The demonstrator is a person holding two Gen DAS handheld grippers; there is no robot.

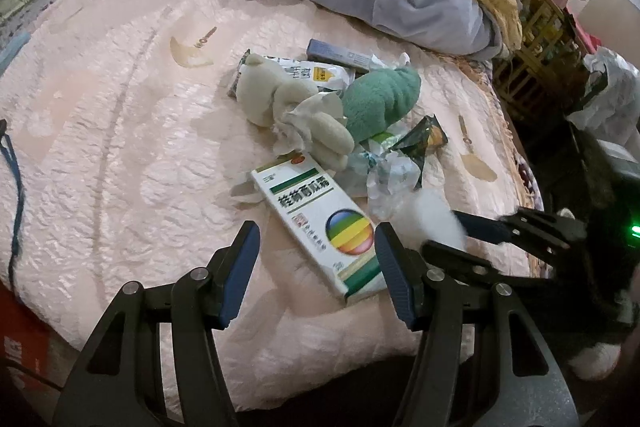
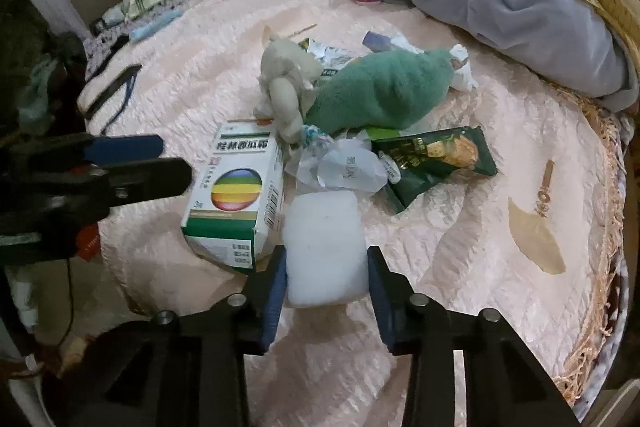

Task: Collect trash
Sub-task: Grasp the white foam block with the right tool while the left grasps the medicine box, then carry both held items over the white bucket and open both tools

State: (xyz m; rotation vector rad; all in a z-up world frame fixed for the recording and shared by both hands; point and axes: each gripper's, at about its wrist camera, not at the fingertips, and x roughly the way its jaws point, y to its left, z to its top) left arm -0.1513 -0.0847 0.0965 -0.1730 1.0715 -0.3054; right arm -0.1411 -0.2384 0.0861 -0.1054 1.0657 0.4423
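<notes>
Left tool (image 1: 316, 267): jaws wide apart, nothing between them, hovering over the bed's (image 1: 120, 107) near edge. The box (image 1: 320, 223) lies flat on the bed just ahead, its near end between the fingers but untouched.

Risk 1: the box lies skew to the jaw line. Closing from here would probably catch a corner only, and the box may swivel out or slide off the near edge.

Pile, mid-bed: cream toy (image 1: 280, 99) and green toy (image 1: 380, 95) lie on top of crumpled tissue (image 1: 308, 119), a clear bag (image 2: 348, 167) and a dark wrapper (image 2: 436, 159).

Risk 2: the toys are likely not trash. Their limbs overlap the tissue and bag, so a grab at the litter may drag a toy along, or pinch plush instead of paper.

Risk 3: the clear bag is thin and slack; it could slip out of the pads or tear.

Right tool (image 2: 326, 267): jaws part-closed on a white wad (image 2: 324, 251), pads pressing both its sides, near the bed's near edge and just right of the box.

Risk 4: the wad looks soft and squashy. The grip is on its near end only, so it may squeeze out forward. No bin shows in either view, so where the wad goes cannot be told.

Risk 5: the two tools are near each other; the right one's finger sits just beside the left one's, so a sideways move could knock them together.
</notes>
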